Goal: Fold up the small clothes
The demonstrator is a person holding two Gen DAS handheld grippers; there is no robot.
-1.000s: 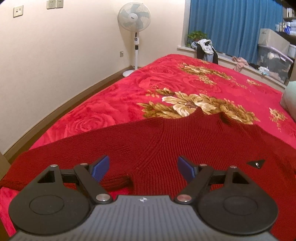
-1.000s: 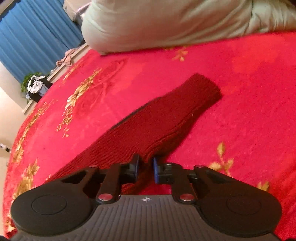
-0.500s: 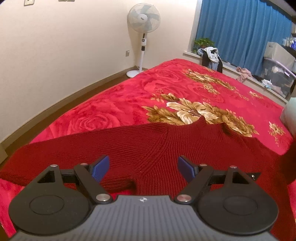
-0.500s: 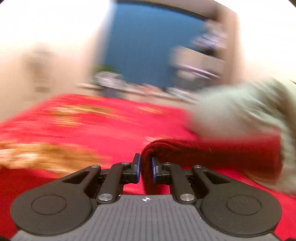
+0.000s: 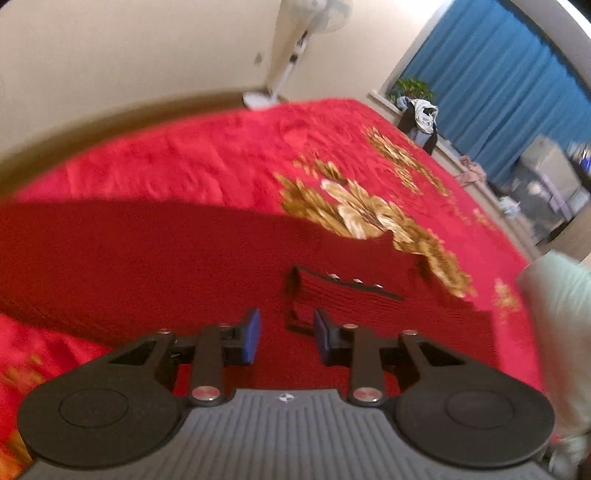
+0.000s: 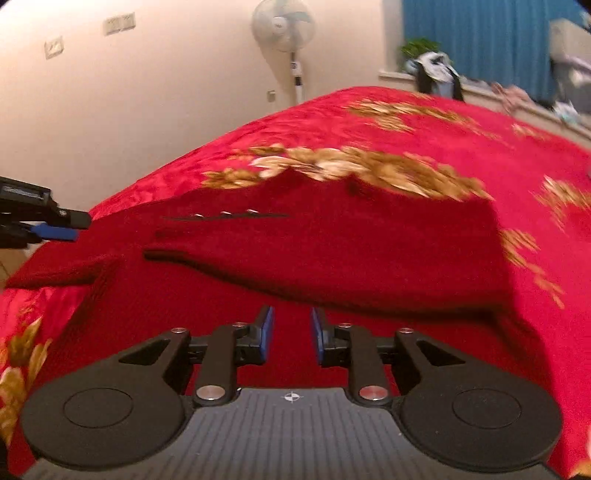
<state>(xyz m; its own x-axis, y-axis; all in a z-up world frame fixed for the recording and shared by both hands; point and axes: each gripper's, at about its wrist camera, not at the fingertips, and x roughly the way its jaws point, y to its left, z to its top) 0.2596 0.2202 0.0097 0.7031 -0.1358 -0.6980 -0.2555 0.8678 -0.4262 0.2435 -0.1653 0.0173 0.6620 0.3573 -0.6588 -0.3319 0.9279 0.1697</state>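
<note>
hovering over dark red sweater (image 6: 332, 236) on floral bedspread (image 6: 406, 122), left gripper (image 5: 286, 338) spread, right gripper (image 6: 290, 334) spread

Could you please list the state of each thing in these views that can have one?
Dark red knitted sweater: lying on the bed, one sleeve folded across its body.
Red floral bedspread: spread flat under the sweater.
Left gripper: open, holding nothing.
Right gripper: open, holding nothing.
White standing fan: upright; whether it runs is unclear.
Blue curtain: drawn shut.
</note>
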